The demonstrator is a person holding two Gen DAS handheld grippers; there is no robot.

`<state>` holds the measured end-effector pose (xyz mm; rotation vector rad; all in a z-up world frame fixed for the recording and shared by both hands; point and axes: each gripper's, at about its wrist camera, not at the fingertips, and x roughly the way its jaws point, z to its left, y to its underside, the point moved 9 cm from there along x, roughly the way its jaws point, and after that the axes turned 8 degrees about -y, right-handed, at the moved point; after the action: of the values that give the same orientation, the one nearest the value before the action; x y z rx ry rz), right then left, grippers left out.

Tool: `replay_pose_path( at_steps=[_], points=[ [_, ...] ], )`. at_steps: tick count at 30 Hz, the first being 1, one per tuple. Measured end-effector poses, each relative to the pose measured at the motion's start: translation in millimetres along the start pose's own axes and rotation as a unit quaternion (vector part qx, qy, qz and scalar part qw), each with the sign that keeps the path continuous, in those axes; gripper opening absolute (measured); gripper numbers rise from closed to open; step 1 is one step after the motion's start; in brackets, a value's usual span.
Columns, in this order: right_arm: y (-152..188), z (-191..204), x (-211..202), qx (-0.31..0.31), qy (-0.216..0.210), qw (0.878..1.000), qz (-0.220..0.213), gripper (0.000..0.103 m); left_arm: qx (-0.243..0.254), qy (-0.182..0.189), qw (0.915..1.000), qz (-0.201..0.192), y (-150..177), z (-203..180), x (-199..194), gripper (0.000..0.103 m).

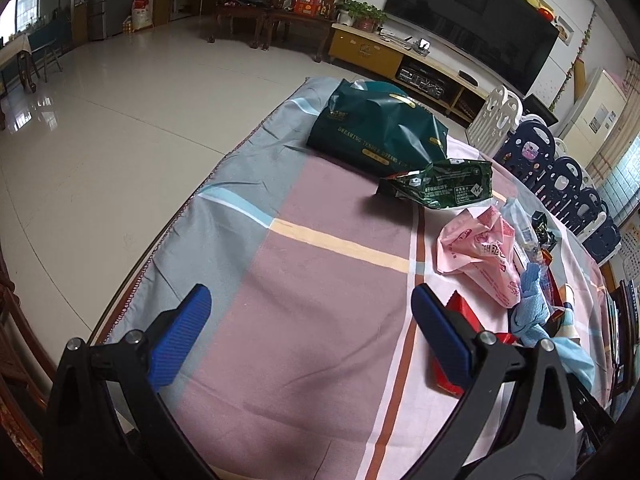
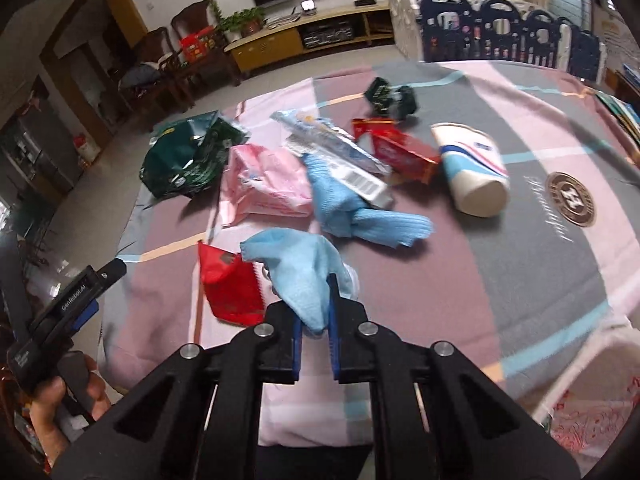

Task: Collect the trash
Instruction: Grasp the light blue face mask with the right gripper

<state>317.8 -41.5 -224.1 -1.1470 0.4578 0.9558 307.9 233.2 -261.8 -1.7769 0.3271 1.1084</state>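
- Cloth (image 2: 296,276), pale blue, soft and light, sits bunched near the desk (image 2: 460,280) edge.
- Right gripper (image 2: 314,344) jaws pinch its fold.
- Left gripper (image 1: 312,344) jaws gape, empty.

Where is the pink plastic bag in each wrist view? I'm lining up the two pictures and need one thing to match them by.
Left wrist view: the pink plastic bag lies right of centre, crumpled on the tablecloth.
Right wrist view: the pink bag lies left of centre, beyond the shut right gripper.
Shared landmark: the green foil wrapper lies right beside the bag in both views.
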Motion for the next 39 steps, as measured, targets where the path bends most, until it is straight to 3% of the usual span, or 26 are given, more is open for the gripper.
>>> replay_pose_path(
  at_steps=[6,15,35,39],
  points=[
    [11,-27,-6,0.016,0.061,0.998,0.003,0.011,0.002,-0.001,1.0,-0.007,-2,0,-3,0.1],
    [30,-27,12,0.015,0.088,0.995,0.034,0.011,-0.007,0.002,1.0,-0.003,-3,3,-1,0.1],
    [44,-8,26,-0.01,0.074,0.996,0.055,0.013,-0.007,-0.001,1.0,-0.005,-4,6,-1,0.1],
    [44,-6,26,-0.003,0.063,0.997,0.054,0.028,-0.008,-0.001,1.0,-0.005,-4,6,-1,0.1]
  ],
)
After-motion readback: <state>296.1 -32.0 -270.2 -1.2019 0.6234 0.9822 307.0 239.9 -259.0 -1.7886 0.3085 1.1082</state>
